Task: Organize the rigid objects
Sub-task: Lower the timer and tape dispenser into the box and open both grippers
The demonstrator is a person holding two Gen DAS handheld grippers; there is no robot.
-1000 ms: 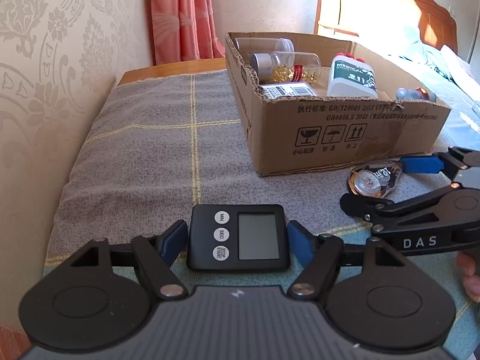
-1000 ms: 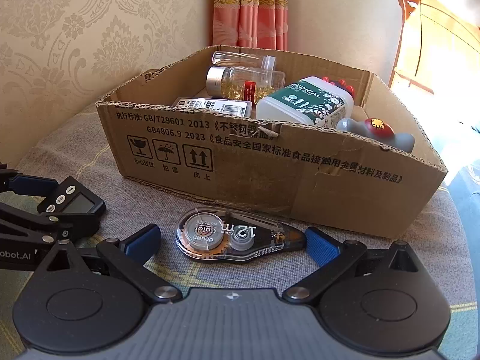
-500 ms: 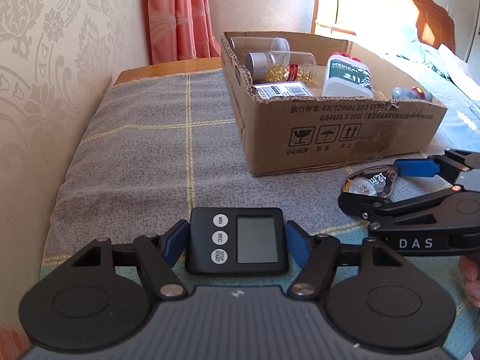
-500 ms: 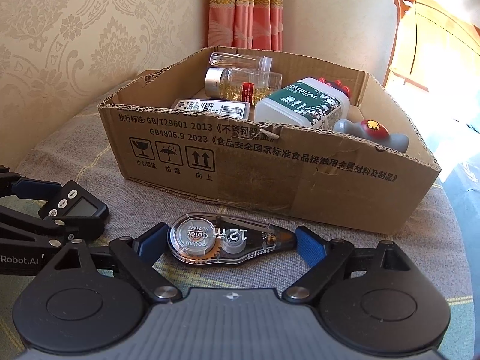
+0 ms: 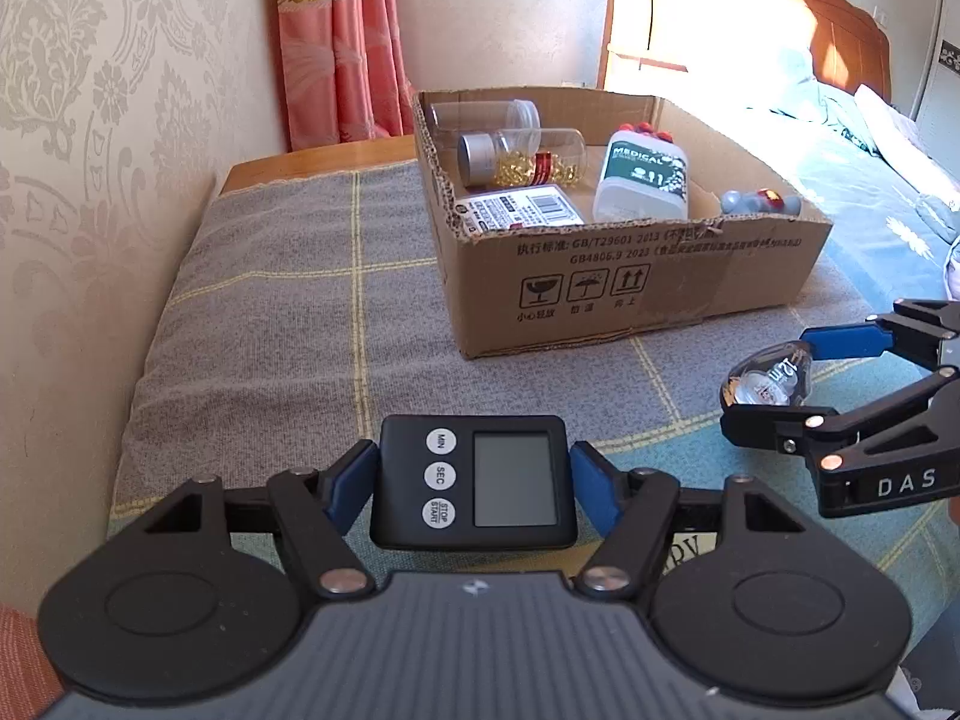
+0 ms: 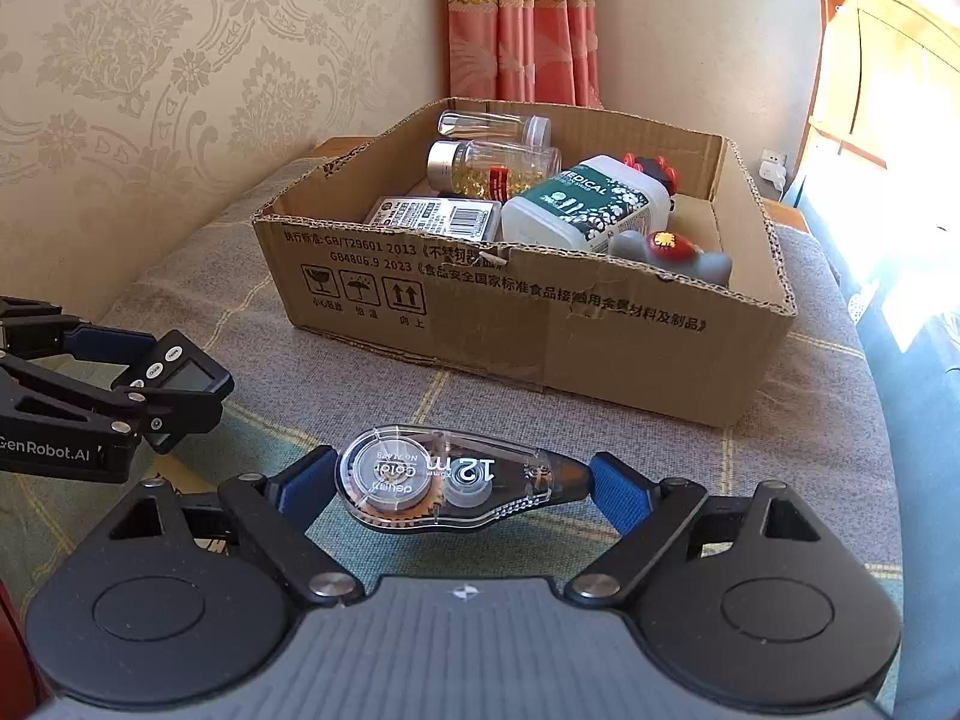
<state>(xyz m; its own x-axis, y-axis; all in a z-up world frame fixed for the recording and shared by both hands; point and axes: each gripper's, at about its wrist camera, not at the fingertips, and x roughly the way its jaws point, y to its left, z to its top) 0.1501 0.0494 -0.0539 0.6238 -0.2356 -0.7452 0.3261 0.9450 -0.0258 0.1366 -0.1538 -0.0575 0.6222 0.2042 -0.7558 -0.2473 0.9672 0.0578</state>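
Both grippers have lifted since a second ago: the box sits lower in each view and both items now hang clear of the grey blanket (image 5: pixel 270 312).

Left gripper (image 5: pixel 474 480): fingers closed on the sides of the black timer (image 5: pixel 474 483), held flat, screen up. Right gripper (image 6: pixel 462 483): fingers closed end to end on the clear tape dispenser (image 6: pixel 456 480), also level. Neither looks to be slipping.

Cardboard box (image 6: pixel 600 348) sits just ahead of both, open top. Already inside: two clear jars, a flat barcoded pack, a white bottle with green label, a small grey toy. Free floor shows at the right back, behind the toy.

My read: the pick is done on both sides, and carry and drop into the box comes next. Front wall is the thing to clear; the tape dispenser is gripped by its narrow tip, so it could pivot if bumped.
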